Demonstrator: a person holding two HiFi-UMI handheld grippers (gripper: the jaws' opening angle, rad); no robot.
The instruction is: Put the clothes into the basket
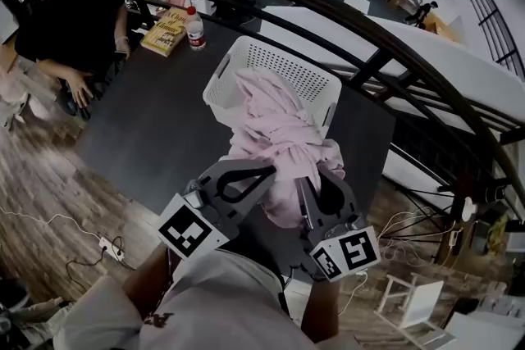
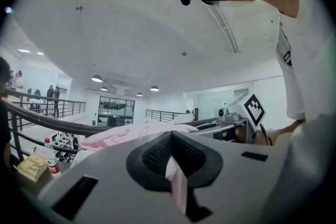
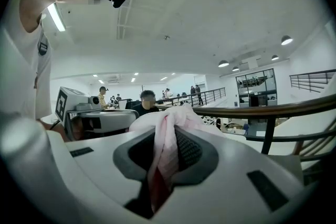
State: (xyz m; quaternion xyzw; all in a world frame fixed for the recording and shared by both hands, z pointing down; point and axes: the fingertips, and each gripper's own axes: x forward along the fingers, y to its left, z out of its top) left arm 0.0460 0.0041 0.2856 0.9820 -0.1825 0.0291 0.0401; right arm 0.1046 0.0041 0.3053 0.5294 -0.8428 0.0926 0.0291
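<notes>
While both grippers sit close together above the near edge of the dark table [image 1: 148, 135], I record one pale pink garment [image 1: 279, 135], crumpled and twisted into a bunched rope of folds. Its far end lies over the near rim of the white perforated basket [image 1: 225, 82], and its near end hangs between the two grippers. Left gripper [image 1: 267, 172]: jaws drawn to a narrow slit, with a thin pink fold pinched between the ribbed pads [image 2: 156, 157]. Right gripper [image 1: 310, 184]: jaws likewise nearly together, clamped on a thicker wad of the same garment, which spills over their top.
</notes>
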